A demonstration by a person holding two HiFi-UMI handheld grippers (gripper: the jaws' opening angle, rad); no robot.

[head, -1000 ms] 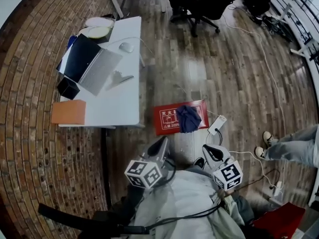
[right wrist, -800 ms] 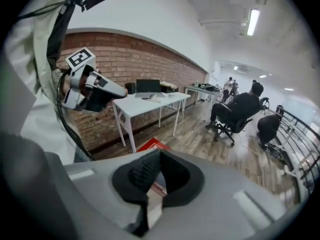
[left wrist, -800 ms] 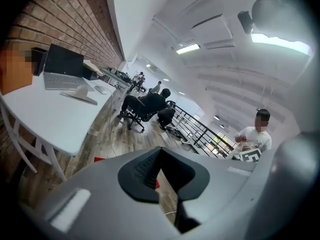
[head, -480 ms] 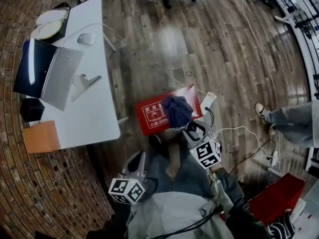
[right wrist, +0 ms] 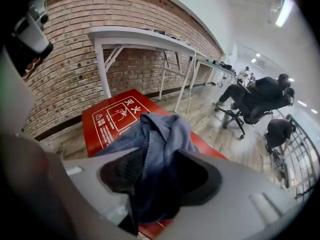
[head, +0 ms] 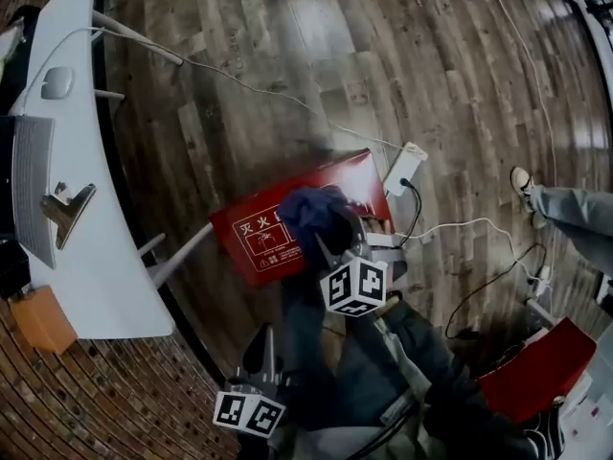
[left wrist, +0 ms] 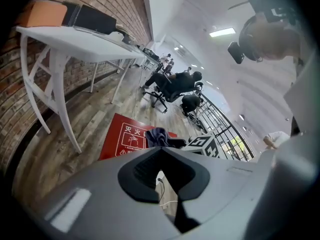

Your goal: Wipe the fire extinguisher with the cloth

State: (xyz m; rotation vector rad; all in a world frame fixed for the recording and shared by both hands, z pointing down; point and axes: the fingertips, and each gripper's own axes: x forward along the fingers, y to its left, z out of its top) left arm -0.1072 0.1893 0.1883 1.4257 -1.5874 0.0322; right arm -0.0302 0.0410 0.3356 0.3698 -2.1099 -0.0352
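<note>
Right gripper (head: 343, 242), head view: over the cloth (head: 311, 214) heaped on the red box (head: 259, 238); left gripper (head: 261, 348) low, apart. Left gripper view: jaws together, empty. Right gripper view: jaws wide, just opened, cloth between, unpinched. Cloth looks soft, light; pinch a top fold. A second ago both grippers hung clear of the box.

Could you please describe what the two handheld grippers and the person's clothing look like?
Both the left gripper and the right gripper have smooth grey plastic jaws lined with black ribbed pads. Each carries a white cube printed with black square markers. The person wears a dark sleeve. The right gripper's jaws have just been opening, with the blue cloth between them.
</note>
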